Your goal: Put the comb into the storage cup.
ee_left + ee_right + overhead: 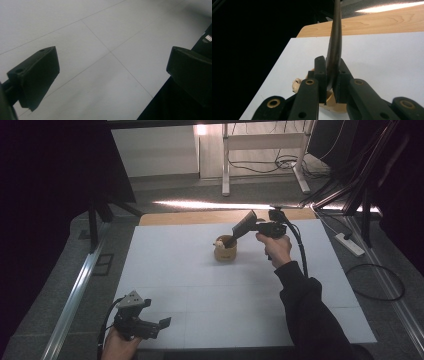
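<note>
High view: your right gripper (239,234) clamps dark spatula (245,224) right above wooden cup (225,251); left gripper (162,322) sits jaws wide, well away from cup, near table (200,285) edge.

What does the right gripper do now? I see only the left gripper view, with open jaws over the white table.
Observer: The right gripper is shut on a dark flat tool.
Operator: Where is that tool over the table?
Observer: In the high view its lower end reaches the mouth of a wooden cup, which stands on the far half of the table. A small white thing shows at the cup's rim; what it is I cannot tell.
</note>
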### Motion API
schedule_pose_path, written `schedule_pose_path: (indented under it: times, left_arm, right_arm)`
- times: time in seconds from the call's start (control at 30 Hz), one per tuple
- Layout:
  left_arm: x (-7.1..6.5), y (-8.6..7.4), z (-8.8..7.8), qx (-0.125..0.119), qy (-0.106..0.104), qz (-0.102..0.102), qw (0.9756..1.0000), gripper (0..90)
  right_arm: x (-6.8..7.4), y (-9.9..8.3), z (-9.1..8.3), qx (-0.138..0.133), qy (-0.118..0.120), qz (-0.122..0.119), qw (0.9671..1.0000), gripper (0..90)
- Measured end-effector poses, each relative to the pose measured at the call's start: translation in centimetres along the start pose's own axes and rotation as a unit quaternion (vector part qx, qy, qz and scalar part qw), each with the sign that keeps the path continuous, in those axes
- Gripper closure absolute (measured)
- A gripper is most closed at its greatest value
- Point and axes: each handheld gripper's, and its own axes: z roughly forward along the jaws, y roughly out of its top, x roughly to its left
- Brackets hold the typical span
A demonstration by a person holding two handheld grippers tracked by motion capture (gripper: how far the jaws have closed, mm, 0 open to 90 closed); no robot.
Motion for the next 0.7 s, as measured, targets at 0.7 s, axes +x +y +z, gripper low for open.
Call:
schedule_pose_path:
  times: [0.7]
  left_arm:
    - [-0.01, 0.01, 0.03, 0.001, 0.0, -0.001, 1.0, 0.0]
  right_arm:
    - [-0.27, -0.18, -0.05, 0.004, -0.021, -0.009, 0.9997, 70.6]
